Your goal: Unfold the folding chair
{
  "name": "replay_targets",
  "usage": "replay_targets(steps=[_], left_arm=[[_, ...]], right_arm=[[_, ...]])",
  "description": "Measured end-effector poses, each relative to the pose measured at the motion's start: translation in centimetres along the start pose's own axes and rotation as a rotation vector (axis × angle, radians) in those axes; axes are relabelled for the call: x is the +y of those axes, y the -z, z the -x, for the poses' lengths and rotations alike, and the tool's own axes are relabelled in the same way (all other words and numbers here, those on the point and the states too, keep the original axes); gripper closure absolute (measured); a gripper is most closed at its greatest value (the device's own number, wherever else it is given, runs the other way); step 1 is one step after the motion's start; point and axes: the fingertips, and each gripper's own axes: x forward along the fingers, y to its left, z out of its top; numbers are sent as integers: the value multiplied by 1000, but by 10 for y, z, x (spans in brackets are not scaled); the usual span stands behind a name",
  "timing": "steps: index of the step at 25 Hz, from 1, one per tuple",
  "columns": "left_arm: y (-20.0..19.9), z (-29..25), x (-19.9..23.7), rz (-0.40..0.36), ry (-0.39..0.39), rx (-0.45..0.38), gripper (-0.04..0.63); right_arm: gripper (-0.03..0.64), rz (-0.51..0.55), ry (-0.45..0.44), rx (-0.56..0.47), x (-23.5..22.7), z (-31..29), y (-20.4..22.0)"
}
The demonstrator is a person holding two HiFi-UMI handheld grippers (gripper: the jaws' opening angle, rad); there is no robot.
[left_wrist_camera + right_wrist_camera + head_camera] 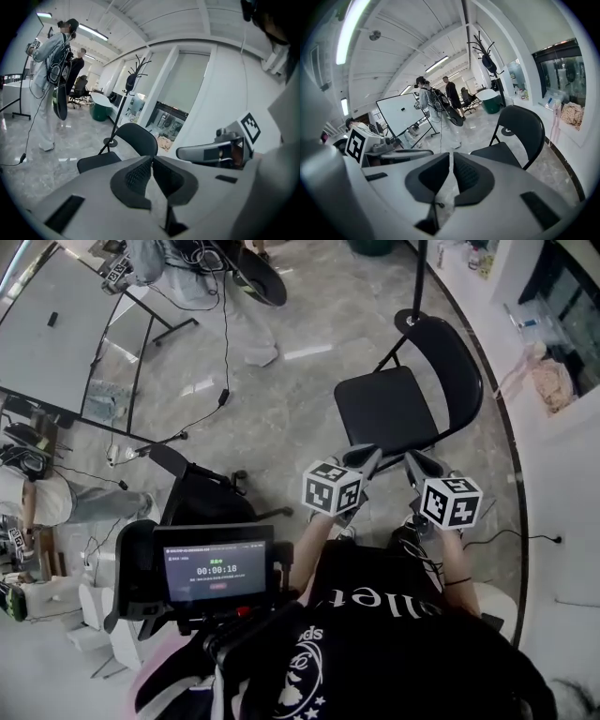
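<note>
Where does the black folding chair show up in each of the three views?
Head view: the folding chair, unfolded, right of centre in the upper half.
Left gripper view: the folding chair left of centre, at mid height.
Right gripper view: the folding chair right of centre.
Shared landmark: the coat stand behind it.

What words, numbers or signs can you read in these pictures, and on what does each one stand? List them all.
"00:00:18": on the monitor screen; the smaller print around it is too small to read.
"lle": white letters, partly cut off, on the person's black shirt; the print lower down is unreadable.
Square black-and-white markers, no words: on the cubes of the left gripper and the right gripper.
</note>
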Motion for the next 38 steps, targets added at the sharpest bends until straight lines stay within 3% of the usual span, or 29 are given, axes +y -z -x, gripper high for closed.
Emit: replay_targets(steps=[4, 8, 15, 21, 33, 38], left_arm=[[24, 37, 20, -56, 42, 35, 577], [43, 65, 32, -39, 98, 46, 577], [76, 84, 11, -55, 192, 72, 577], [102, 105, -5, -48, 203, 74, 577], [133, 155, -77, 50, 140, -77, 577], [158, 173, -129, 72, 174, -139, 577]], right_arm=[[578, -28, 56, -34, 38, -9, 16], [578, -48, 117, -53, 69, -9, 32], [578, -73, 201, -72, 89, 17, 66], [578, -58, 200, -87, 108, 37, 80], [578, -46, 171, -94, 132, 127, 145], [578, -42, 156, -90, 135, 169, 179]])
